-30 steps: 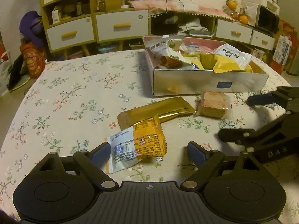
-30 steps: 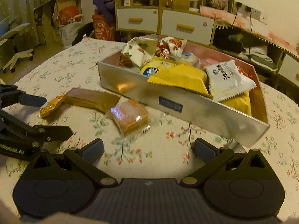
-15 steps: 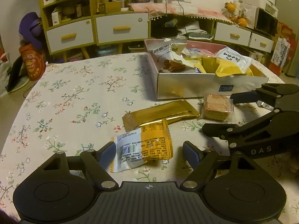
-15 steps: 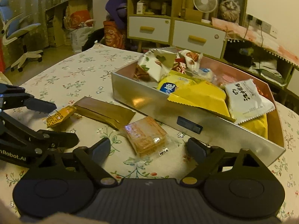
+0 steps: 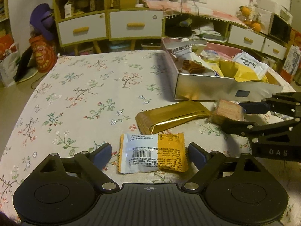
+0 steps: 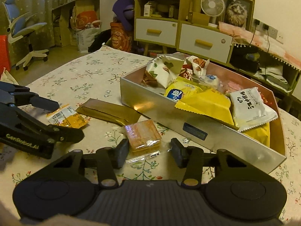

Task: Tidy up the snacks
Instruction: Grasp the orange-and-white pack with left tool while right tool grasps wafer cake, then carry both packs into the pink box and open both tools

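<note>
On the flowery tablecloth (image 5: pixel 79 94), your right gripper (image 6: pixel 148 151) has been closing around the clear-wrapped pink wafer square (image 6: pixel 143 135), pads not touching; your left gripper (image 5: pixel 148 153) sits wide around the orange-and-white packet (image 5: pixel 152 153).

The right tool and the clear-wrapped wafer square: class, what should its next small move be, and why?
Probably finish closing. The right tool has just been closing, and the wafer square lies between its pads, but the right pad still shows a gap. Once gripped, the wafer can be lifted into the silver box right behind it.
</note>
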Motion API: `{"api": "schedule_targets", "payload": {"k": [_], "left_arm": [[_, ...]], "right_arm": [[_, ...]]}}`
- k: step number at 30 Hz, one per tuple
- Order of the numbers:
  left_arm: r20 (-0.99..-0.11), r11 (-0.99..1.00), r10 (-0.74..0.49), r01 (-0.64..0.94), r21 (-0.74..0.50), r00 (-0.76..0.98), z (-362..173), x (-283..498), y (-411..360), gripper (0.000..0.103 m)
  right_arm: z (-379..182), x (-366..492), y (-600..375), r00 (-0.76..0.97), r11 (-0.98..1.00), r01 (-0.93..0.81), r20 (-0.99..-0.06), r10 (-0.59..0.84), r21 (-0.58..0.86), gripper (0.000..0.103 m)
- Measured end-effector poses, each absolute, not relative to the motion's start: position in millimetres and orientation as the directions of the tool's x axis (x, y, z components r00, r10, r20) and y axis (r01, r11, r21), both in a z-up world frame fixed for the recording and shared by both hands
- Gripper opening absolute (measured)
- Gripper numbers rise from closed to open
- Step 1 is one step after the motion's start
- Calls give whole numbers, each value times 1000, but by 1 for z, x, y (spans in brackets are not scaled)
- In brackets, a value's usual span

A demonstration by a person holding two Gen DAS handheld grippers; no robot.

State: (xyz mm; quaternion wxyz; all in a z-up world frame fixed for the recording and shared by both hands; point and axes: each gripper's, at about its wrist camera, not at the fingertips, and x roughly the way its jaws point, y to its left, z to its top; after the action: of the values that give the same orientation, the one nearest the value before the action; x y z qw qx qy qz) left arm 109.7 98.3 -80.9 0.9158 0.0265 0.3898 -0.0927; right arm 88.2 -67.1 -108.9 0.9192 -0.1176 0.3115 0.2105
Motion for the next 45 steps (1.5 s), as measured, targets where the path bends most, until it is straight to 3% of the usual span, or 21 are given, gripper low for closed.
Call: {"api": "schedule_targets", "payload": {"k": [3, 7, 8, 16, 20, 27, 37, 45], "left_arm": [[-720, 985, -125, 171, -9, 683, -79, 110, 96, 73], [-722, 987, -125, 158, -21, 680, -77, 110, 97, 63], [-722, 989, -112, 146, -15, 683, -76, 111, 97, 54], [-730, 994, -96, 104, -34, 677, -72, 112, 98, 49], [-718, 993, -99, 112, -30, 689, -65, 110, 95, 34], [-713, 993, -97, 116, -22, 694, -58, 110, 92, 30], [-678, 987, -156, 129, -91, 718, -45, 99, 102, 11], [-666, 979, -203, 127, -161, 718, -36, 95, 101, 8]], "right_arm": [[-108, 88, -67, 713, 881, -466, -624, 321, -78, 44], [-105, 87, -68, 712, 881, -469, -619, 330, -69, 44], [-104, 87, -68, 713, 881, -469, -618, 333, -66, 44], [-97, 84, -71, 719, 883, -467, -603, 345, -52, 44], [-92, 83, -71, 725, 882, -468, -592, 352, -49, 44], [-85, 79, -74, 732, 880, -472, -579, 360, -48, 43], [-90, 70, -79, 728, 879, -469, -603, 327, -89, 43], [-79, 65, -83, 745, 891, -450, -579, 332, -69, 43]]}}
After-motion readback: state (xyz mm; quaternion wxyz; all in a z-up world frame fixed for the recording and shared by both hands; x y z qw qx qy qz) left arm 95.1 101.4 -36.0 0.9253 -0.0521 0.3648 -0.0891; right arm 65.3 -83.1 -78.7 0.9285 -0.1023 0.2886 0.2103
